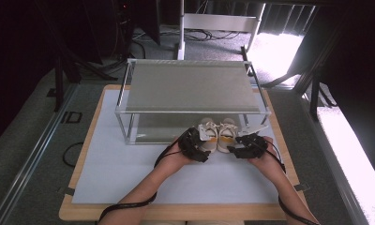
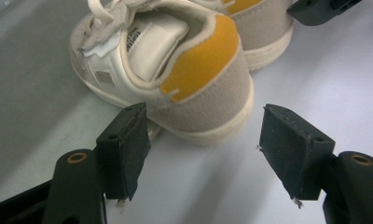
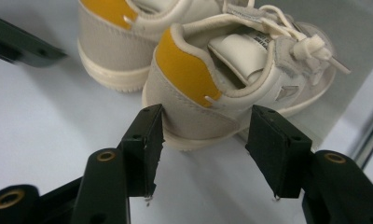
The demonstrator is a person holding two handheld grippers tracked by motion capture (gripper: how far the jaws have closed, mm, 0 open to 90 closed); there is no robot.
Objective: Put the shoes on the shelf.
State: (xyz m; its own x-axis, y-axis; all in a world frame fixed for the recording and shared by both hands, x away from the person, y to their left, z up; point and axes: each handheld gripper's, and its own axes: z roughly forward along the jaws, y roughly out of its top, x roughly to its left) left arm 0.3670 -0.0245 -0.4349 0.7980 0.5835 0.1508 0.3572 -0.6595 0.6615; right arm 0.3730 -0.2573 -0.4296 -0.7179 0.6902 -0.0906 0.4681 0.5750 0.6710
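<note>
High view: a person's two forearms come in from the near edge of the table, each hand with a black gripper, and both point at a small pair of shoes standing side by side on the white mat [image 1: 129, 178]. The shoes sit toes-away at the open front of a metal-framed rack [image 1: 190, 89], partly under its shelf, heels toward the person.

The left gripper [image 1: 198, 146] is just behind the left shoe [image 1: 207, 133]. From the left gripper view, that shoe [image 2: 175, 70] is cream and beige with a yellow heel patch, laces loose over the tongue. The jaws stand apart, one on each side of the heel; the left pad is just beside the sole edge, the other is clear of the shoe. Nothing is clamped, so this claw is released.

The right gripper [image 1: 236, 146] is behind the right shoe [image 1: 227, 132]. In the right gripper view the heel of that shoe [image 3: 231, 79] sits between the two pads. The left pad looks right up against the heel, though I cannot tell whether it truly touches; the right one shows a slim gap. That claw is released too, straddling the heel rather than grasping it.
</note>
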